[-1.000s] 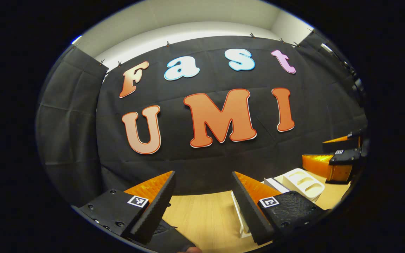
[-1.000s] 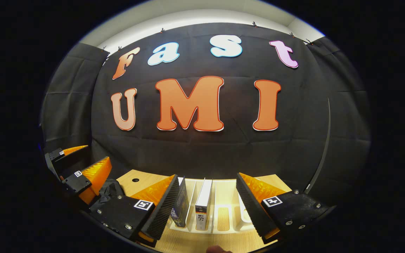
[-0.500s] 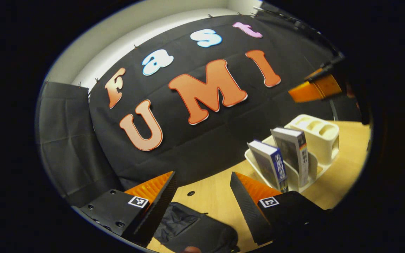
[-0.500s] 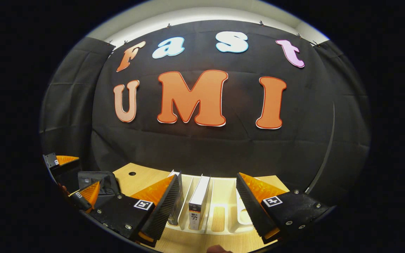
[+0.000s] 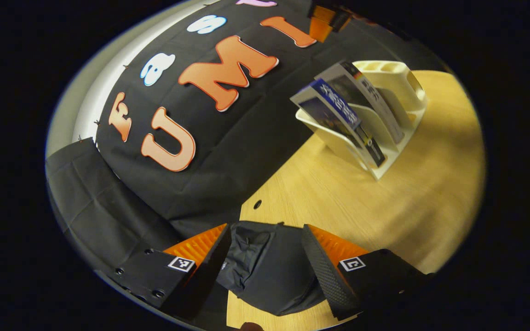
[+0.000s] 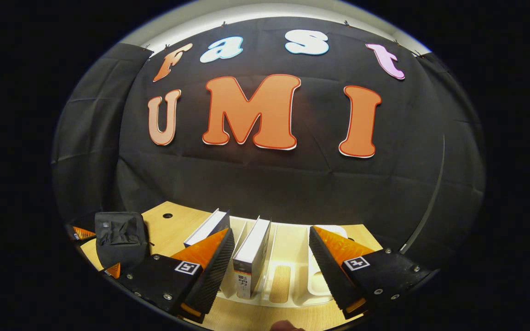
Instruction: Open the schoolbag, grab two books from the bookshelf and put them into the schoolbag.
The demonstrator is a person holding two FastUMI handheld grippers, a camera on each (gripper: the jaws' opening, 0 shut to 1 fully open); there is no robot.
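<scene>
Jaws of both grippers gape wide, left gripper straddling schoolbag.

black schoolbag on table, seemingly closed | two books upright in bookshelf

On the table the schoolbag lies near the wall, between the left gripper's spread fingers. Well apart to its right stands the bookshelf, with two books upright in neighbouring slots.
</scene>
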